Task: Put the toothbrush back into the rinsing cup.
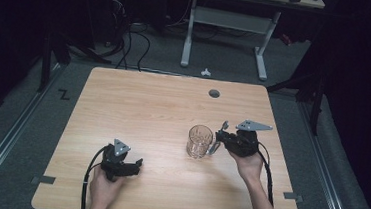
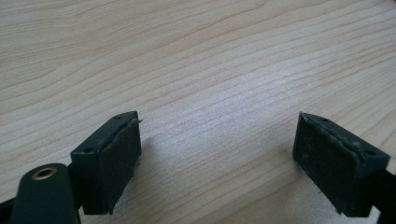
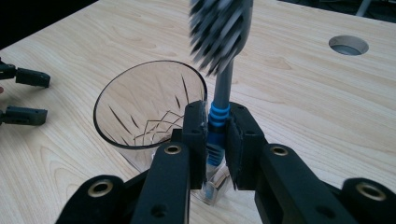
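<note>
Above, toothbrush (image 3: 219, 70) bristles blurred.

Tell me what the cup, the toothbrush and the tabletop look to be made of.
Cup: clear glass or hard plastic, see-through with cut star lines; cannot tell which.
Toothbrush: likely plastic, matte grey stem with a ribbed blue grip, bristles blurred.
Tabletop: pale wood-grain surface, smooth, perhaps laminate.

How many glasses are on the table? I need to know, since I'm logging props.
1. A clear cut glass stands upright right of the table's centre, beside the right gripper, whose jaws clamp a toothbrush.
</note>
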The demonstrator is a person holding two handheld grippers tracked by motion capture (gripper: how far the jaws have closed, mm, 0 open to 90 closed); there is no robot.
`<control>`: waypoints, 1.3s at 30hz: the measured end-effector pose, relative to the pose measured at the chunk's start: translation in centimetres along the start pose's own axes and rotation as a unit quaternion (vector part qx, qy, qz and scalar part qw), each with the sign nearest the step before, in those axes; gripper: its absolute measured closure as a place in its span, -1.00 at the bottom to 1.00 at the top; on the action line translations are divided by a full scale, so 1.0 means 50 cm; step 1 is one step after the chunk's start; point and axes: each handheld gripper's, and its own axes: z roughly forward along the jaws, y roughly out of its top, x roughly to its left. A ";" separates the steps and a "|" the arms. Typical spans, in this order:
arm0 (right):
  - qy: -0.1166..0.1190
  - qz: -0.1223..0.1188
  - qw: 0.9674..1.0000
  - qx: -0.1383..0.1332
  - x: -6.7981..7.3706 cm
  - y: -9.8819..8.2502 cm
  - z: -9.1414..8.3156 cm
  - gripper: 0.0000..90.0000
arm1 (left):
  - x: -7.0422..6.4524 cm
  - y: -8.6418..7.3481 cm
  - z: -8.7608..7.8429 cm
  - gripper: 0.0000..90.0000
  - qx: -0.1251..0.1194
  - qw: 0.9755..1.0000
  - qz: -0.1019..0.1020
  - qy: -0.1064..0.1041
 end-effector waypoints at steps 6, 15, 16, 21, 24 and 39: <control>0.001 0.001 1.000 0.000 -0.002 -0.002 0.000 0.72 | 0.000 0.000 0.000 -0.65 0.000 1.000 0.000 0.000; 0.001 0.005 1.000 -0.001 -0.001 -0.002 0.000 0.46 | 0.000 0.000 0.000 -0.65 0.000 1.000 0.000 0.000; 0.001 0.006 1.000 -0.002 0.000 -0.002 -0.001 0.43 | 0.000 0.000 0.000 -0.65 0.000 1.000 0.000 0.000; -0.001 0.013 1.000 -0.005 -0.001 -0.002 -0.005 0.31 | 0.000 0.000 0.000 -0.65 0.000 1.000 0.000 0.000; -0.001 0.010 1.000 -0.007 -0.002 -0.001 -0.009 0.29 | 0.000 0.000 0.000 -0.65 0.000 1.000 0.000 0.000; -0.007 0.015 1.000 -0.017 -0.003 0.000 -0.034 0.27 | 0.000 0.000 0.000 -0.65 0.000 1.000 0.000 0.000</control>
